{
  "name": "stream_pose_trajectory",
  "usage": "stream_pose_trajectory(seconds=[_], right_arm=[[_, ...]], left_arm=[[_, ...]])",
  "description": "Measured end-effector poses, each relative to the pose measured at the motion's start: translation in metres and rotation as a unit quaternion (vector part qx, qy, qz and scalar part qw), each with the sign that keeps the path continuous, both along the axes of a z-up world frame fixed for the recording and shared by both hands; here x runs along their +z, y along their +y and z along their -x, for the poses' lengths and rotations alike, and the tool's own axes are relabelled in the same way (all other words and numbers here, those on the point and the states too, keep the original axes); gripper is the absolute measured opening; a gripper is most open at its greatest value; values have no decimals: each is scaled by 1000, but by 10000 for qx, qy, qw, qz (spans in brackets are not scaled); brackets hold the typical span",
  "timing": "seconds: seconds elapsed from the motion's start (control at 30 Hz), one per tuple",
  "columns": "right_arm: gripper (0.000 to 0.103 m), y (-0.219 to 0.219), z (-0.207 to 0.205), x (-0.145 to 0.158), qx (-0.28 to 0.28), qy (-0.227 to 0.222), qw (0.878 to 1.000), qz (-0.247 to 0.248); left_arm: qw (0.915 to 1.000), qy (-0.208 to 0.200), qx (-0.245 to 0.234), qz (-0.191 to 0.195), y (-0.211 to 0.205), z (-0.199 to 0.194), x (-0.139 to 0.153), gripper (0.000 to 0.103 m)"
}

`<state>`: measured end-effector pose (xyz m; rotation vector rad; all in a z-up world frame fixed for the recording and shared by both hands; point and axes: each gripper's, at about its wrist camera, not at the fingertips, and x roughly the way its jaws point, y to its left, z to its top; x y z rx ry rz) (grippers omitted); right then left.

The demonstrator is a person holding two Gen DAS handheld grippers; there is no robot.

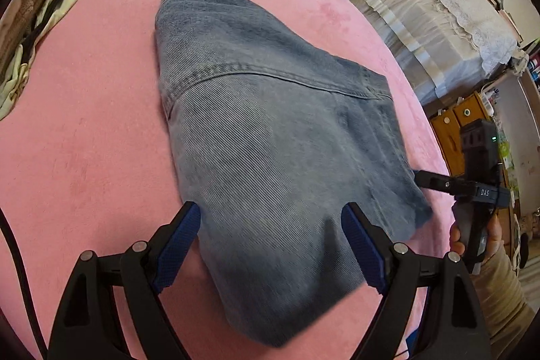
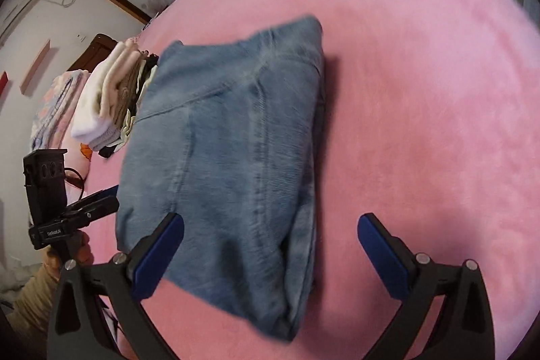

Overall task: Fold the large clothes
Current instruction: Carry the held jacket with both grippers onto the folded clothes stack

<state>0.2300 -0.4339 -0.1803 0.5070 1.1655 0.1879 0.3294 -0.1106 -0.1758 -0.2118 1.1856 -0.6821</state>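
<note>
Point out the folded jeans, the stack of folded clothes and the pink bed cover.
Folded jeans [image 1: 270,137]: left wrist view, middle of the denim.
Stack of folded clothes [image 2: 111,100]: right wrist view, pale folded edges.
Pink bed cover [image 2: 422,90]: right wrist view, bare part.

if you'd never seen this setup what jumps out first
The folded blue jeans lying in the middle of the pink bed cover. Next, the open left gripper and right gripper framing its near end, and a pile of folded clothes at the bed's far left.
</note>
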Motion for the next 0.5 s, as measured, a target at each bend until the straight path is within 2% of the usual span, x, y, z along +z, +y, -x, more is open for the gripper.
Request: stream_pose_trajectory(seconds=[0.13, 0.2, 0.3, 0.4, 0.5], right_arm=[[103, -5, -10, -18, 50, -4, 9962, -866], [103, -2, -17, -22, 181, -1, 9942, -1057], [103, 15, -30, -25, 577, -51, 9933, -997], [103, 34, -42, -27, 910, -41, 9934, -695], [102, 35, -48, -33, 1024, 97, 9934, -507]], left_arm=[[9995, 169, 49, 245, 6, -11, -12, 84], [9994, 196, 24, 269, 5, -15, -16, 84], [9992, 296, 14, 262, 6, -21, -24, 84], [9984, 443, 12, 353, 5, -28, -32, 88], [9972, 615, -40, 434, -2, -35, -43, 94]])
